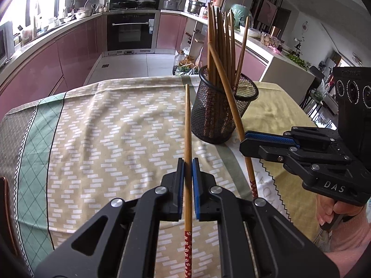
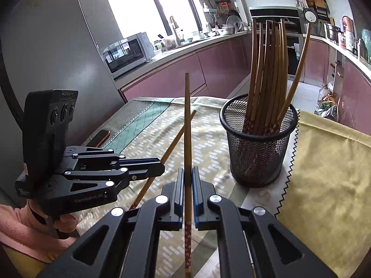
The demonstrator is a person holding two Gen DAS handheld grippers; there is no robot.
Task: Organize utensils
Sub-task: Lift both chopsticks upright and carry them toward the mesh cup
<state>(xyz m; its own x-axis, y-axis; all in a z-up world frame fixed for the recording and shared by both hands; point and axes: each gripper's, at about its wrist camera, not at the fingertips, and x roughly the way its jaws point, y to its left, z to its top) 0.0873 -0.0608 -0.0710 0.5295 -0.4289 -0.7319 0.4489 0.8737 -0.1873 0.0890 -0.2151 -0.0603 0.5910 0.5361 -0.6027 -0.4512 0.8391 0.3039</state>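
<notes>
Kitchen tablecloth (image 1: 104, 115) below, each gripper (image 1: 187, 162) (image 2: 187, 171) clamps one bamboo chopstick (image 1: 188, 125) (image 2: 187, 125), red-patterned end rearward, tip pointing ahead beside the mesh holder (image 1: 220, 111).

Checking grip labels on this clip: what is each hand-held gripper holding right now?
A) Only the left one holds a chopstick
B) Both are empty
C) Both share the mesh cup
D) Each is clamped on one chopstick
D: the left hand-held gripper is shut on one chopstick, and the right hand-held gripper is shut on another chopstick; the mesh cup stands apart on the cloth.
</notes>
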